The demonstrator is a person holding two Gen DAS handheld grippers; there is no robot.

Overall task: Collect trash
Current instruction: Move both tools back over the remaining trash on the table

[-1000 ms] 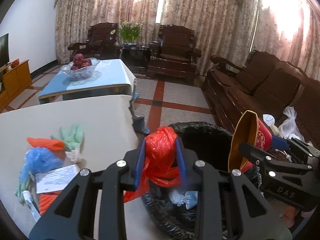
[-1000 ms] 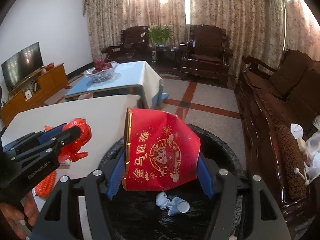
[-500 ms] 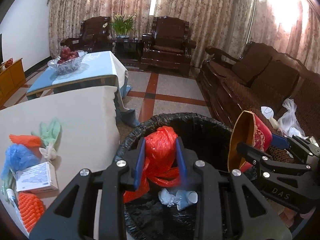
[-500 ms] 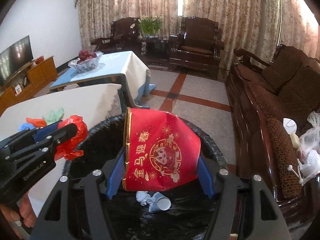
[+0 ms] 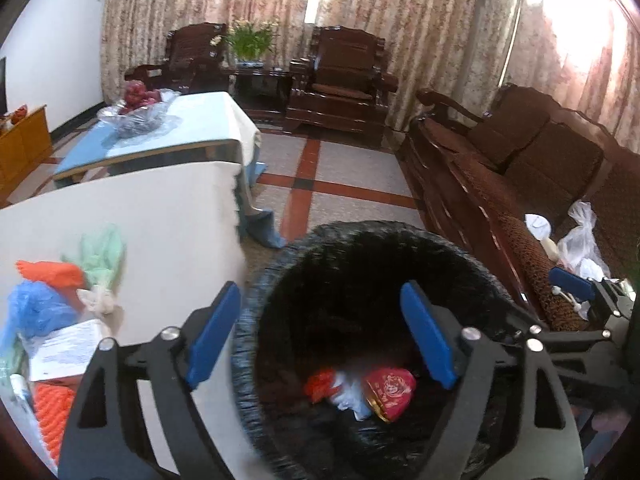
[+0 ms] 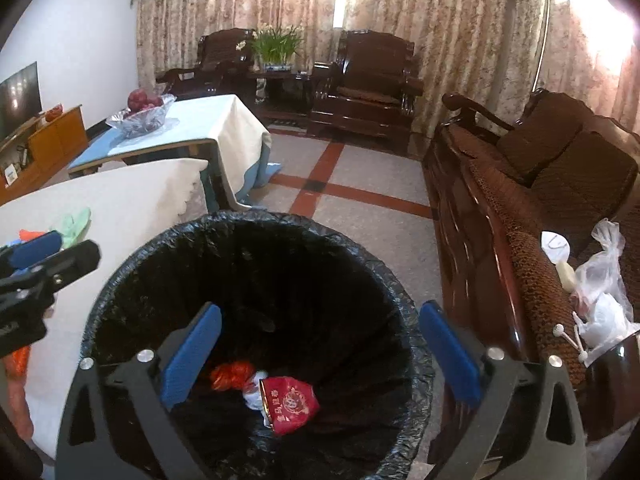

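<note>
A bin lined with a black bag (image 5: pixel 260 304) (image 6: pixel 120 292) stands on the floor beside the white table. At its bottom lie the red plastic bag (image 5: pixel 320 385) (image 6: pixel 232 374), the red envelope (image 5: pixel 390 392) (image 6: pixel 290 402) and crumpled white paper (image 5: pixel 350 394). My left gripper (image 5: pixel 324 336) hangs over the bin, its jaws opening with nothing between them. My right gripper (image 6: pixel 320 354) also hangs over the bin, jaws opening and empty.
On the white table (image 5: pixel 160 216) lie orange, blue and green bags (image 5: pixel 48 292) and a white box (image 5: pixel 68 344). A dark sofa (image 6: pixel 540 208) on the right holds clear bags (image 6: pixel 604 292) and a paper cup. A second table with a fruit bowl (image 6: pixel 146 114) stands behind.
Both grippers opened. The red plastic bag left the left gripper and the red envelope left the right; both now lie at the bottom of the bin. Both grippers sank slightly toward the bin.
</note>
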